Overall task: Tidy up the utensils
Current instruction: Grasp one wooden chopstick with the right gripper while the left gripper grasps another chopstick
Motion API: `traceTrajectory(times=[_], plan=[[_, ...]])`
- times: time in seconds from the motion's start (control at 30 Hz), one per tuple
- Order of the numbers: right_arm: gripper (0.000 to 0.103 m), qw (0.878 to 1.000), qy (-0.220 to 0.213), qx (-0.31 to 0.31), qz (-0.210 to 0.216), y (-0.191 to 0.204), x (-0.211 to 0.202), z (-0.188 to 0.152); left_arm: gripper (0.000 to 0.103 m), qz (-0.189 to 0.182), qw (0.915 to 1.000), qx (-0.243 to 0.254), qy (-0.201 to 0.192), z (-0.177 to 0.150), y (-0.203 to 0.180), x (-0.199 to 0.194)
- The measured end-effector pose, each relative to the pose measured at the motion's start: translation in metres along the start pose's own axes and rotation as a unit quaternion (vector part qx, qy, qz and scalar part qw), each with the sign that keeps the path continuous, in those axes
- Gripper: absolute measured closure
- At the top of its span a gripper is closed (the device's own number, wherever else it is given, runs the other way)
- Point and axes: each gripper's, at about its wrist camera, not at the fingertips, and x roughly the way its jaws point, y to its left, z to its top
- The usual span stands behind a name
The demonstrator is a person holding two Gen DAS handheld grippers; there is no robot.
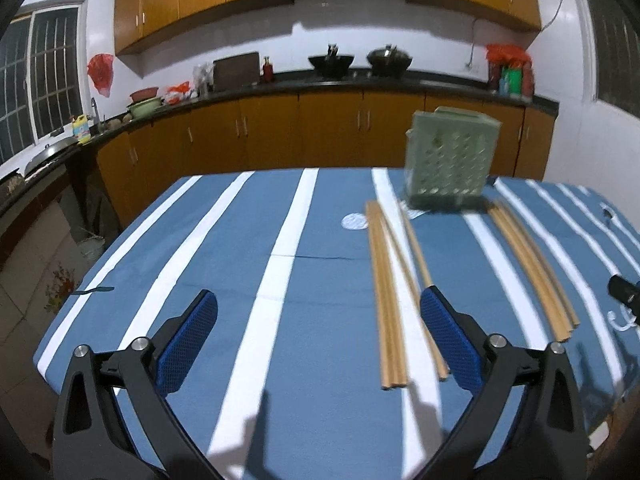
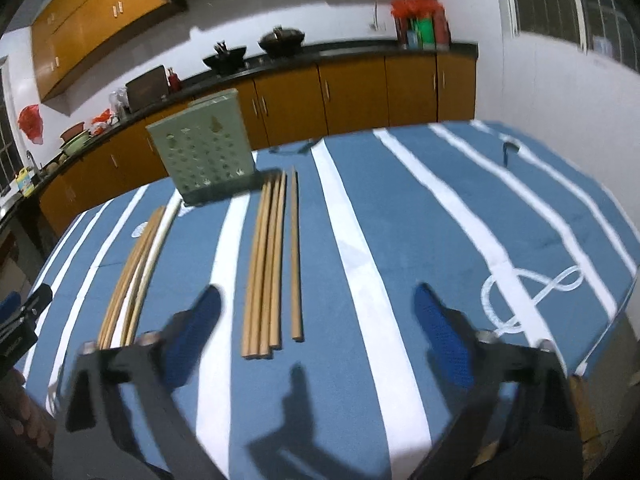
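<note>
Two bundles of wooden chopsticks lie on a blue table with white stripes. In the left wrist view the left bundle [image 1: 388, 300] lies just left of my right finger, and the right bundle [image 1: 532, 268] lies farther right. A green perforated utensil holder [image 1: 450, 162] stands behind them. My left gripper [image 1: 318, 316] is open and empty above the table. In the right wrist view the holder [image 2: 204, 152] stands far left, the left bundle [image 2: 136, 268] and right bundle [image 2: 272, 264] lie ahead. My right gripper [image 2: 318, 308] is open and empty, right of the right bundle.
The table's front and side edges are near in both views. Kitchen counters with wooden cabinets [image 1: 280, 132] run behind the table, with woks [image 1: 332, 62] on top. The other gripper shows at the left edge of the right wrist view [image 2: 20, 320].
</note>
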Motion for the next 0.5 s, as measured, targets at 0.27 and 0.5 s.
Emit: traceTrajectory(times=[0.27, 0.5], plan=[[0.059, 0.998, 0.061, -0.007, 0.016, 0.004, 0.047, 0.019, 0.038, -0.036, 0.9970, -0.009, 0.068, 0.007, 0.002, 0.048], [0.074, 0.993, 0.115, -0.037, 0.006, 0.018, 0.094, 0.028, 0.046, -0.069, 0.9927, -0.004, 0.099, 0.010, -0.004, 0.069]])
